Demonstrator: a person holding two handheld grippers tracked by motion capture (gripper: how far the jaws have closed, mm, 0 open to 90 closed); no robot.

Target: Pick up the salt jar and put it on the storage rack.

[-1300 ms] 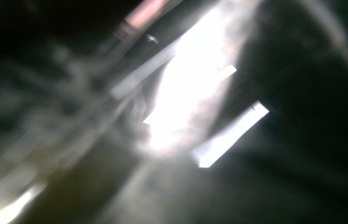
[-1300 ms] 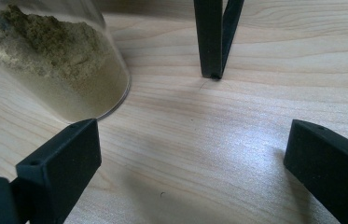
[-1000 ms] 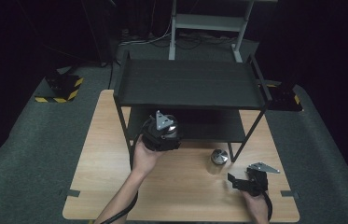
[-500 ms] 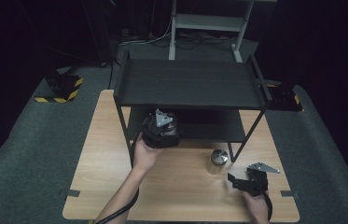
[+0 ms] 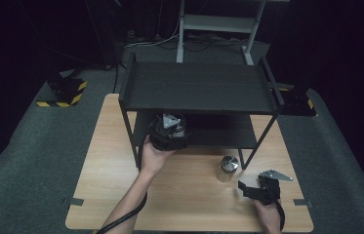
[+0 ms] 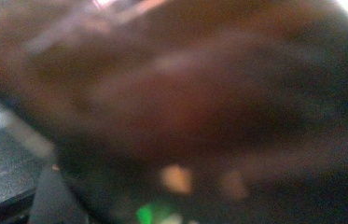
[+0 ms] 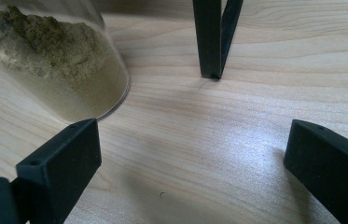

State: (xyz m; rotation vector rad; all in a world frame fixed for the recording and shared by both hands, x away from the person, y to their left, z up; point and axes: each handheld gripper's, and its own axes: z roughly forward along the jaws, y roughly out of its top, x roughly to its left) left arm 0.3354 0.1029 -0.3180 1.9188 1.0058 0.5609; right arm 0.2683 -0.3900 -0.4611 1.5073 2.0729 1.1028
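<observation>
Right gripper (image 5: 256,189) gapes beside the jar (image 5: 228,168), table edge (image 5: 189,229) close.

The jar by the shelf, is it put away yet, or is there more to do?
Not yet. The jar with powder stands on the table beside the shelf leg, so it is left to do. The right gripper rests near it, jaws open. The left gripper is at the lower shelf, jaws shut on something brown and blurred.
</observation>
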